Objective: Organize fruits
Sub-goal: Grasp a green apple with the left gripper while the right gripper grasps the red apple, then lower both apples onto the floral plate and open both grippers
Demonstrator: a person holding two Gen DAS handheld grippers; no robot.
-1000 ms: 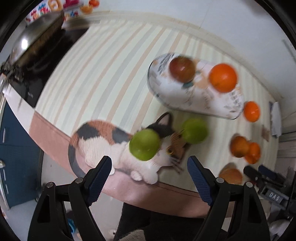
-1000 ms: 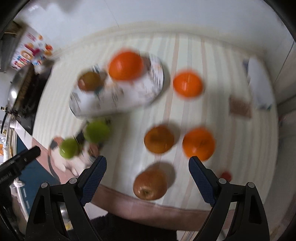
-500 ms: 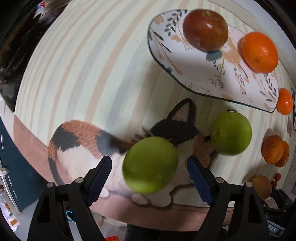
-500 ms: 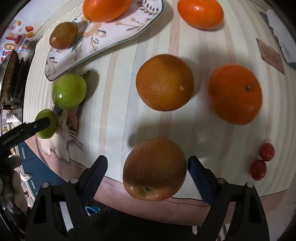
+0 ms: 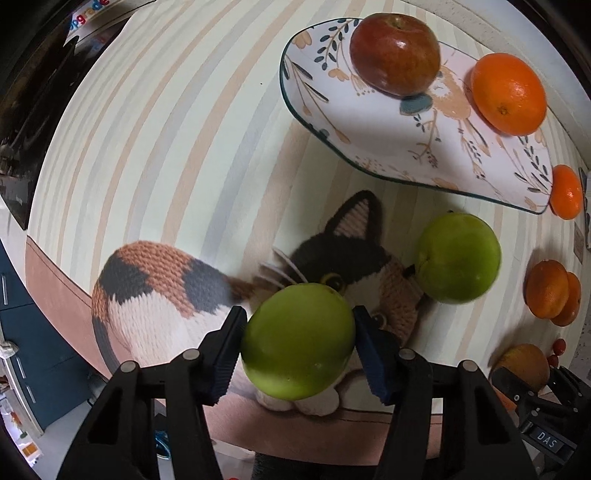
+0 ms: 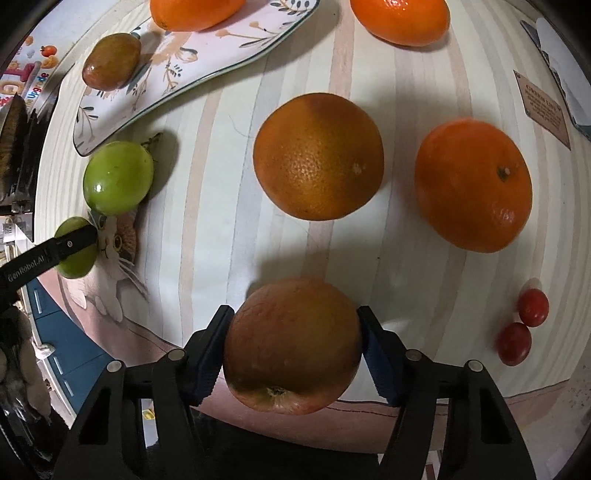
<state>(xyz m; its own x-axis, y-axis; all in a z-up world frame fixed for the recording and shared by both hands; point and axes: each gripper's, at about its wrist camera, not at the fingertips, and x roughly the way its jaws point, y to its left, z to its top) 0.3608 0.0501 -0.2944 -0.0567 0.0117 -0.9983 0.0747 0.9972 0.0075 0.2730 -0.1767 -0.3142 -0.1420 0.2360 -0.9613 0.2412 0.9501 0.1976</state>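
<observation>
My left gripper (image 5: pixel 299 317) points down over a green apple (image 5: pixel 299 343) that lies on the cat picture; its jaws are closing, and both pads touch the apple's sides. A second green apple (image 5: pixel 458 258) lies just beyond to the right. My right gripper (image 6: pixel 295 314) is closing on a red-orange apple (image 6: pixel 291 347) near the table's front edge, its pads against both sides. A flowered plate (image 5: pixel 369 122) farther back holds a dark red apple (image 5: pixel 395 53) and an orange (image 5: pixel 508 92). Two oranges (image 6: pixel 317 155) (image 6: pixel 472 188) lie beyond the right gripper.
A striped cloth (image 5: pixel 147 147) with a knitted cat picture (image 5: pixel 155 288) covers the table. Two cherry tomatoes (image 6: pixel 532 306) lie to the right, another orange (image 6: pixel 402 18) at the back, a brown card (image 6: pixel 546 107) far right. A dark stove (image 5: pixel 29 92) borders the left.
Both grippers have come down over their fruit. Each pair of jaws has narrowed from wide apart to touching the apple between them.
</observation>
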